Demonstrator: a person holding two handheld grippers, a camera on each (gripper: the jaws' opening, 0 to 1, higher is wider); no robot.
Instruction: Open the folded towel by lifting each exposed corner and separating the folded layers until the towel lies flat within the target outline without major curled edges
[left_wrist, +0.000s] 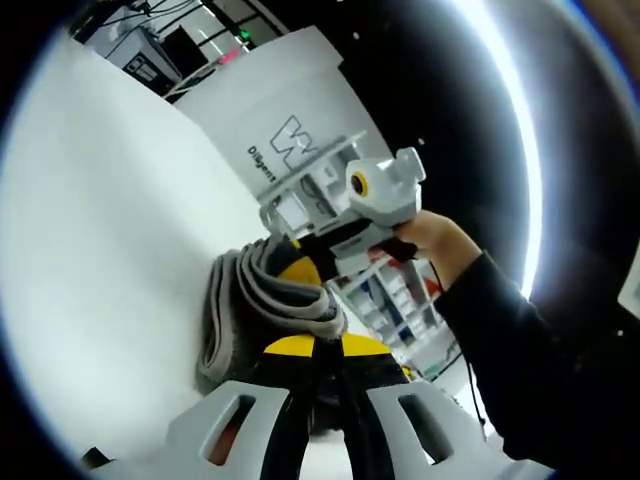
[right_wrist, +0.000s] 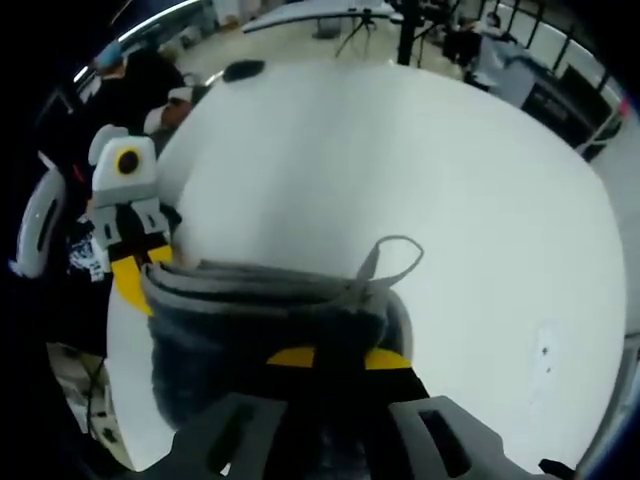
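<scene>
Gripping the grey towel from two opposite sides, as far as I can judge: it sits bunched and folded on the white table, layered edges stacked, lifted a little between both tools. Left gripper, seen along its own jaws, has the yellow pads drawn together on a thick fold of towel; I read it as clamped on the cloth. Right gripper likewise shows its pads close with towel bulging just above them, clamped on the near edge, and it appears in the left gripper view pinching the far side, a hand behind it. A hanging loop sticks up from the towel's edge near the right pads. No target outline visible on the table from here. Judgement: layers not yet separated, task at an early stage. Risks: either clamp may hold several layers at once, so pulling apart would drag the whole bundle rather than open it; uneven pull could slip one corner free or leave curled edges; the loop could snag on a pad.
</scene>
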